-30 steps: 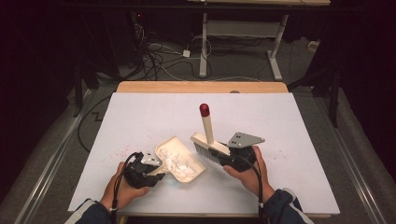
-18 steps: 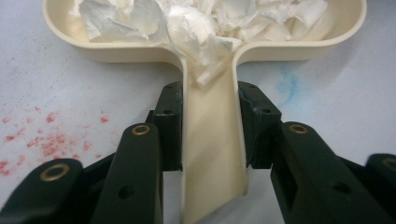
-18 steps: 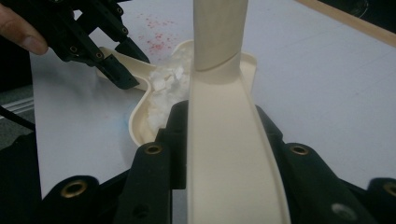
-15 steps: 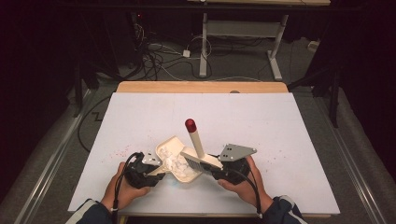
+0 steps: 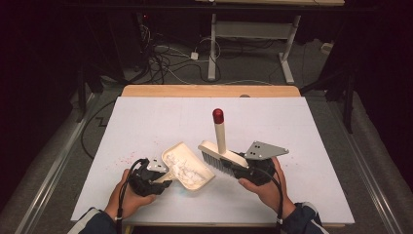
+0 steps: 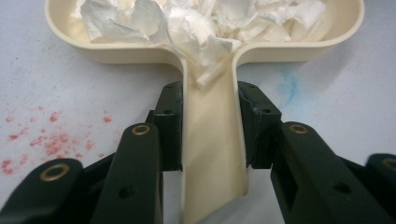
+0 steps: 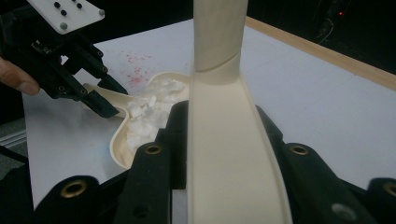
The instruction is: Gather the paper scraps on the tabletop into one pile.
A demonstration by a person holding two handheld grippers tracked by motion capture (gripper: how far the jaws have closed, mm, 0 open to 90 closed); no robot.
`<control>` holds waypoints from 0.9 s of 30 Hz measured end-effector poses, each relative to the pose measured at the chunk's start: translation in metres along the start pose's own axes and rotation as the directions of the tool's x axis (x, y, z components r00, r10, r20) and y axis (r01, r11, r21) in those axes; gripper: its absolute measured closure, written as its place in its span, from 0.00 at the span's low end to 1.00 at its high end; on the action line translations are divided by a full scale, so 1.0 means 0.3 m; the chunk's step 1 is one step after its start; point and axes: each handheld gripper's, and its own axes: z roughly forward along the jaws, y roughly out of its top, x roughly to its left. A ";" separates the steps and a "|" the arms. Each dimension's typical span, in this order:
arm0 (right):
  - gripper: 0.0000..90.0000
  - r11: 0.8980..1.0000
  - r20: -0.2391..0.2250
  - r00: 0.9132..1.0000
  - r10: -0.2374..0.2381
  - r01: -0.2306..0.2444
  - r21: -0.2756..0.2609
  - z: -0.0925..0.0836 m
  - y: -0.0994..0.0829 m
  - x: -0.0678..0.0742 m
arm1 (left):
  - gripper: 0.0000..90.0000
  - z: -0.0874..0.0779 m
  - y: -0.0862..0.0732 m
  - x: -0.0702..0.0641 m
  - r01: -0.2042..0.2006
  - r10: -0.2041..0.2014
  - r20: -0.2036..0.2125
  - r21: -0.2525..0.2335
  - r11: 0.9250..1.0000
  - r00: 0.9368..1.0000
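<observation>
High view, near edge: left gripper (image 5: 152,176) clamps the handle of a cream plastic dustpan (image 5: 187,165) holding torn white paper scraps (image 5: 184,168). Right gripper (image 5: 251,168) clamps a cream hand brush (image 5: 221,153), red-capped handle upright, just beside the dustpan on the white table (image 5: 302,146).

White table (image 5: 302,126); dustpan (image 5: 187,165) on it; red specks (image 5: 127,157).

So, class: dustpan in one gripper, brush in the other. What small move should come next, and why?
Probably lift the dustpan level and carry it off to empty it. The paper scraps already lie heaped in it, the left gripper is clamped on its handle, and the brush in the right gripper is beside its rim.
</observation>
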 end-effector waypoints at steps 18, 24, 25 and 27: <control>0.75 0.998 0.058 0.996 0.060 -0.060 -0.004 -0.123 -0.049 -0.076 | 0.70 -0.002 0.001 0.023 0.015 -0.015 -0.004 -0.015 1.000 1.000; 0.75 0.997 0.085 0.994 0.073 -0.073 0.000 -0.152 -0.064 -0.100 | 0.70 -0.002 0.004 0.034 0.018 -0.018 -0.005 -0.020 1.000 1.000; 0.75 0.997 0.088 0.993 0.075 -0.075 0.001 -0.156 -0.067 -0.103 | 0.70 -0.002 0.004 0.035 0.018 -0.018 -0.005 -0.021 1.000 1.000; 0.75 0.997 0.095 0.992 0.078 -0.079 0.004 -0.163 -0.073 -0.108 | 0.70 -0.003 0.004 0.038 0.018 -0.018 -0.007 -0.021 1.000 1.000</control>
